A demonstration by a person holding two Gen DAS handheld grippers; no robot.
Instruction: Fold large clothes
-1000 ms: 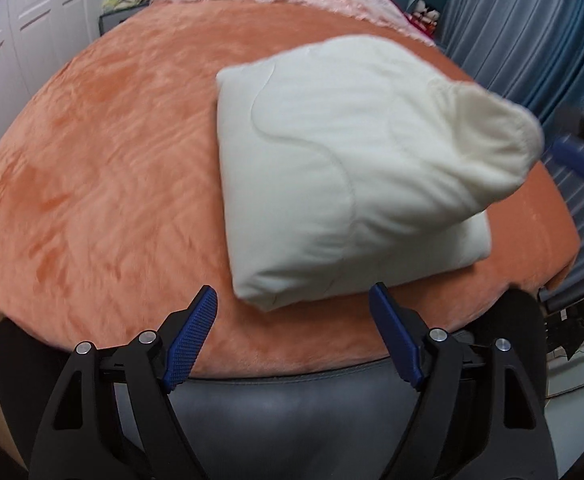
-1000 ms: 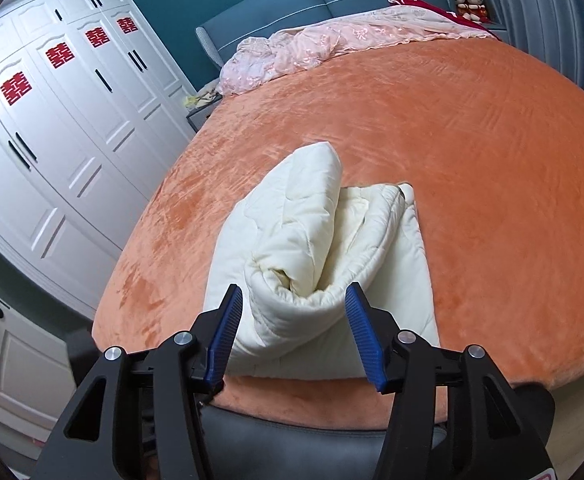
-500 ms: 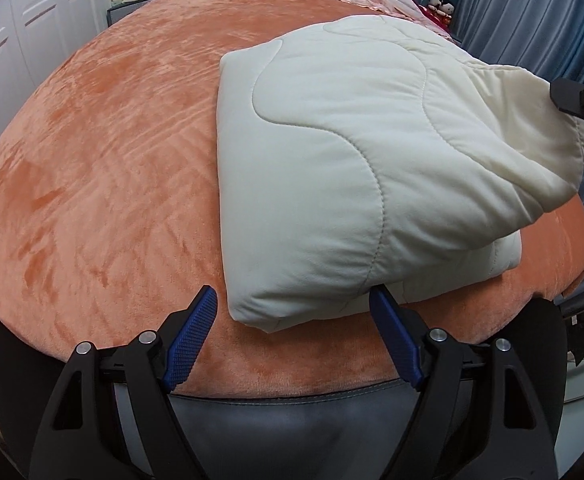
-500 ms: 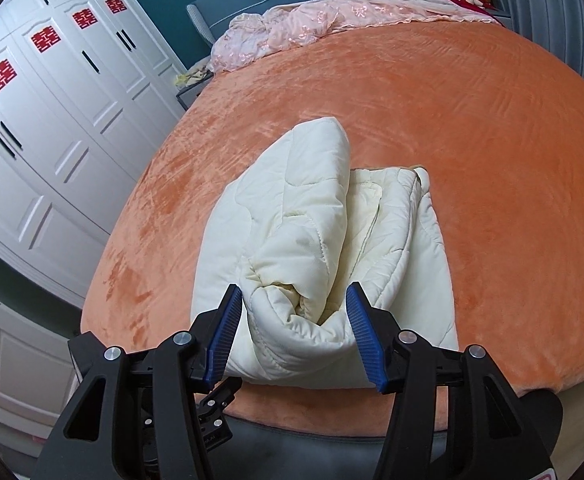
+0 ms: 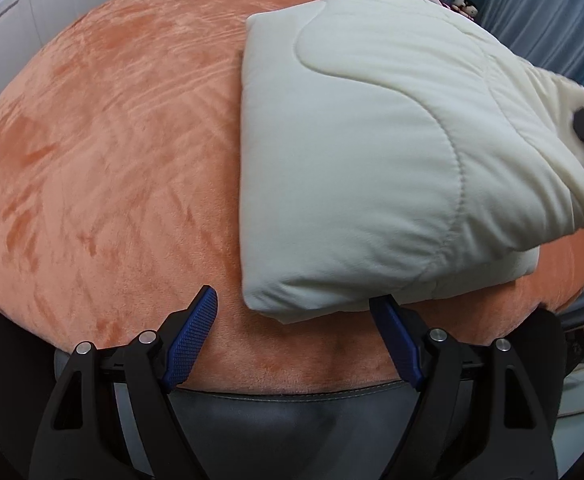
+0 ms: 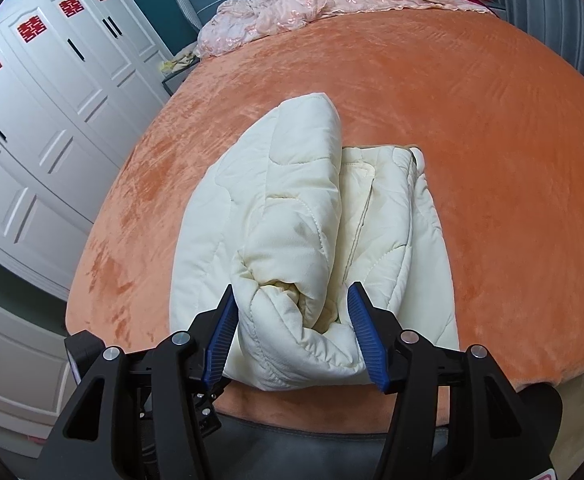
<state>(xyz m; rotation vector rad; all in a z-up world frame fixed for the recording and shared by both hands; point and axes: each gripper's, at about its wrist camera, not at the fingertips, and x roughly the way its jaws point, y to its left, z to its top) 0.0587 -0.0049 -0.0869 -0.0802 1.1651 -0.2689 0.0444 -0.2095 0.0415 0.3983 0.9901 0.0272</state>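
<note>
Garment's [image 5: 372, 160] right end cut off

**One folded garment, two grippers, one bed**

One cream quilted garment [image 6: 312, 216] lay folded on one bed with an orange cover [image 6: 472, 120]. Two grippers were in view: the left gripper [image 5: 292, 320] near the garment's near corner, and the right gripper [image 6: 292, 320] at its rolled end. One pink embroidered cloth [image 6: 312, 4] lay at the far end. On the white wardrobe [image 6: 51, 120] at the left, four red paper emblems [image 6: 31, 29] showed.
</note>
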